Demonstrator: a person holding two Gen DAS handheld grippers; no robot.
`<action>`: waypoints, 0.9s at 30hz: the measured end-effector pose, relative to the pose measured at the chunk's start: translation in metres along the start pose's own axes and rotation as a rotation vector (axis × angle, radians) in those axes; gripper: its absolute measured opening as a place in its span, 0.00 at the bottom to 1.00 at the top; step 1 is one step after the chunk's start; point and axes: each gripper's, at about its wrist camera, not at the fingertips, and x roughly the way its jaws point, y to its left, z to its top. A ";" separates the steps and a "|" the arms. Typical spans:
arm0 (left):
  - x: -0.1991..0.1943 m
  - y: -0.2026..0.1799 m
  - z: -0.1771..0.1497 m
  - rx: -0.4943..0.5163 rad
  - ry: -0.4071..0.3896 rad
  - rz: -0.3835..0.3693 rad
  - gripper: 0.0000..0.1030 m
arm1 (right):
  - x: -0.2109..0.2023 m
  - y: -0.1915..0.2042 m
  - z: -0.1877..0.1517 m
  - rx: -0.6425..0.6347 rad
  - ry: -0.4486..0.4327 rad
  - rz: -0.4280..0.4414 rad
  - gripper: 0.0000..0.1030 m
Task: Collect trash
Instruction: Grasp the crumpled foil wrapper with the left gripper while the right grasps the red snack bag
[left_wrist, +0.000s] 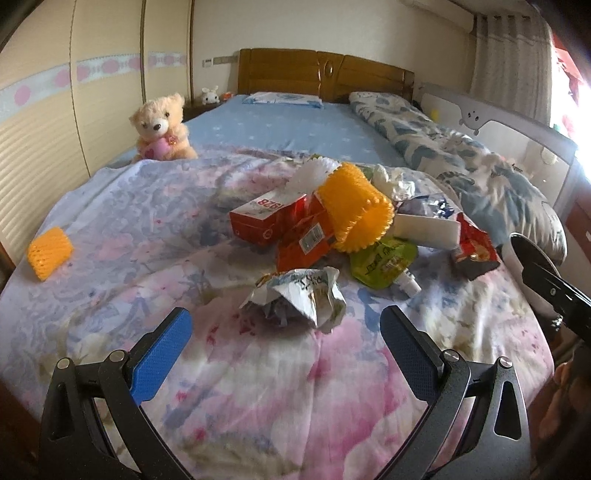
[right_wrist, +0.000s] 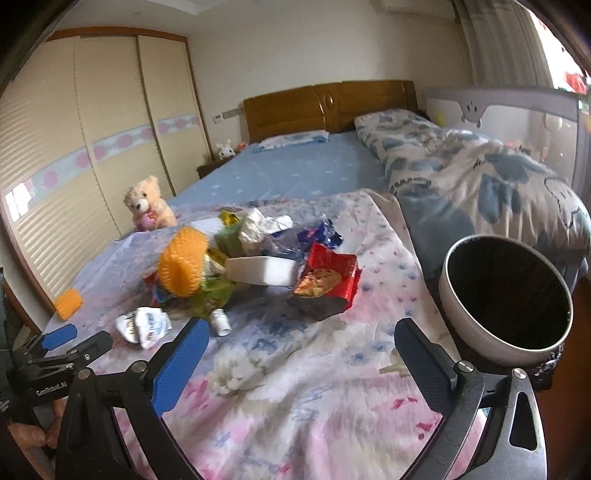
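Evidently nothing is collected yet: the crumpled silver foil wrapper (left_wrist: 295, 297), red snack bag (right_wrist: 327, 275) and orange foam net sleeve (left_wrist: 356, 206) lie on the floral bedspread (left_wrist: 258, 387), the round grey bin (right_wrist: 506, 295) looks empty, and both the left gripper (left_wrist: 286, 334) and right gripper (right_wrist: 297, 349) are held wide, empty.

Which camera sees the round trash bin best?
The right wrist view: the trash bin shows its whole rim and dark inside, beside the bed's floral blanket. The left wrist view catches only a sliver of it, mostly behind the right gripper.

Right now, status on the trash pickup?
Left tongs open, right tongs open, both empty. Crumpled white foil wrapper just ahead of left. Grey round bin at bedside.
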 end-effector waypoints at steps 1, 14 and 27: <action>0.006 0.000 0.003 -0.001 0.008 0.003 1.00 | 0.005 -0.002 0.001 0.006 0.008 -0.002 0.95; 0.049 -0.002 0.013 0.011 0.084 0.003 0.89 | 0.069 -0.039 0.022 0.134 0.106 0.004 0.77; 0.047 -0.020 0.006 0.078 0.094 -0.084 0.26 | 0.092 -0.048 0.017 0.205 0.168 0.095 0.09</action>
